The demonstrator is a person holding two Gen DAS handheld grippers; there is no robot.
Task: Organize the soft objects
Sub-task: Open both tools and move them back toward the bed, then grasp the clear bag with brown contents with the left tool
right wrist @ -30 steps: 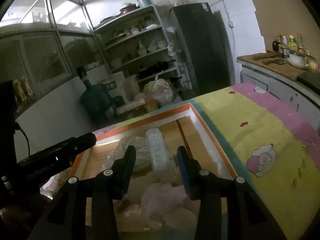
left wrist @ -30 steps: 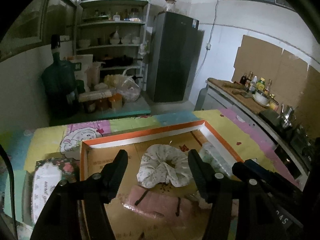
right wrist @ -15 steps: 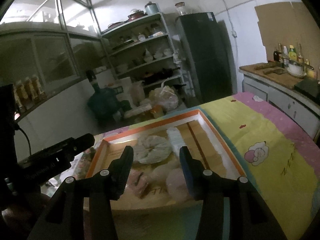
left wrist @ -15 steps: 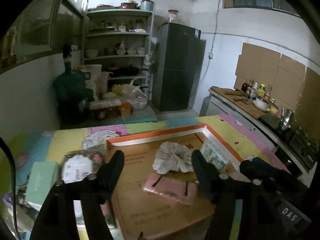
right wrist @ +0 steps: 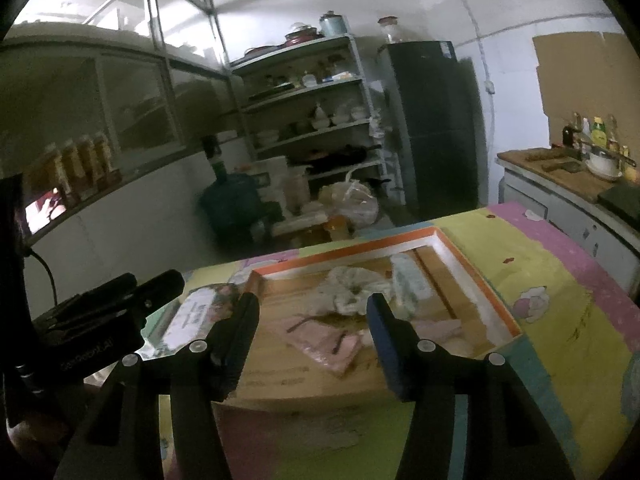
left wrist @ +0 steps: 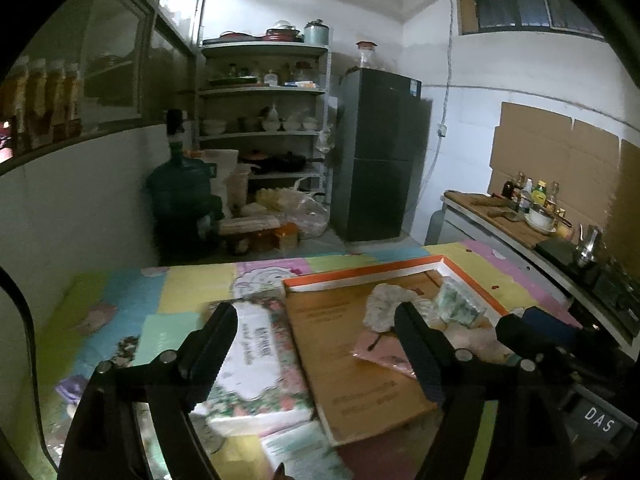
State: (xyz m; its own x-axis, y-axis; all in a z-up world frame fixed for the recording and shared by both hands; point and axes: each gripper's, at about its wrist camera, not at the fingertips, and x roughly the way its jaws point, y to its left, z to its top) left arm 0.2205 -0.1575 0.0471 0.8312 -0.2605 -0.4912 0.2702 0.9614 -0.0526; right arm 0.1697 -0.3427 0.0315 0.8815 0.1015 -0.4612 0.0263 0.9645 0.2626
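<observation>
An orange-rimmed cardboard tray [left wrist: 360,274] [right wrist: 472,276] lies on the patchwork table. In it rest a white floral scrunchie [left wrist: 386,304] [right wrist: 352,284], a pink packet [left wrist: 380,354] [right wrist: 320,340], a clear wrapped pack [left wrist: 456,304] [right wrist: 408,280] and pale pink soft cloth [right wrist: 436,328]. My left gripper [left wrist: 316,340] hangs above the tray's left edge, its jaws opening with nothing between them. My right gripper [right wrist: 312,320] hovers short of the tray's near side, its jaws also opening and empty. A floral tissue pack [left wrist: 256,356] [right wrist: 200,316] lies left of the tray.
A shelf rack [left wrist: 264,120], a dark fridge [left wrist: 380,152] and a green water jug [left wrist: 180,188] stand beyond the table. A counter [left wrist: 512,216] with bottles and a bowl runs along the right wall. A teal pack [left wrist: 296,448] lies near the table's front.
Both grippers have pulled back and up from the tray, and their jaws have widened. The scrunchie and pink packet now lie farther off, and the tissue pack has come into view.
</observation>
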